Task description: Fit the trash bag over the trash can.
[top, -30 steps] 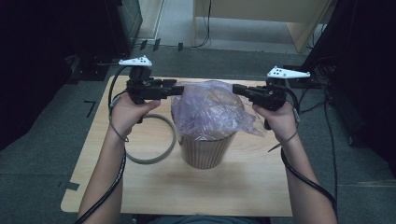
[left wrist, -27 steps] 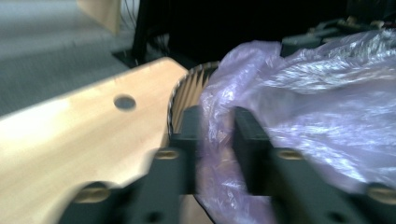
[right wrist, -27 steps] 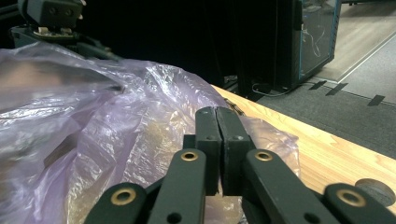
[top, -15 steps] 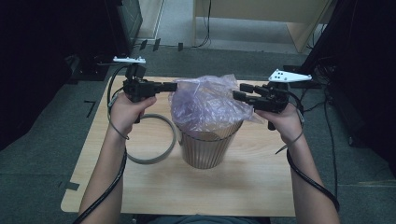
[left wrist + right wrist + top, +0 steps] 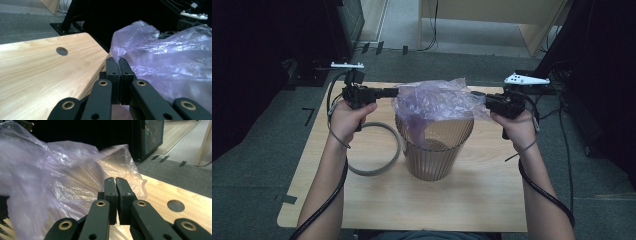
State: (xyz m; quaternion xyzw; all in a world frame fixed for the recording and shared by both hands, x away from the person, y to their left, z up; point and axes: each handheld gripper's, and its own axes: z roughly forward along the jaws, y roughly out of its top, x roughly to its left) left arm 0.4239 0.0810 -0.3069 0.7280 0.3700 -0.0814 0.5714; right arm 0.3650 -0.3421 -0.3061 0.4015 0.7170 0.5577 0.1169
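Left gripper (image 5: pixel 394 91), at L of the high view: jaws pressed together on the L edge of the purple plastic bag (image 5: pixel 434 102), film pinched between the pads (see left gripper view (image 5: pixel 119 60)). L hand (image 5: pixel 348 116) holds it level above the table (image 5: pixel 472 200). Below and beside that hand: grey ring (image 5: pixel 374 150) lying flat on the wood, just L of the bin. Centre: ribbed bin (image 5: pixel 434 152) upright on the table; bag spread over its mouth, part hanging inside, the rest bunched above the rim. Right gripper (image 5: pixel 477 97), at R: jaws likewise clamped on the bag's R edge (right gripper view (image 5: pixel 115 179)), carried by the R hand (image 5: pixel 517 127). Bag stretched between both grippers.
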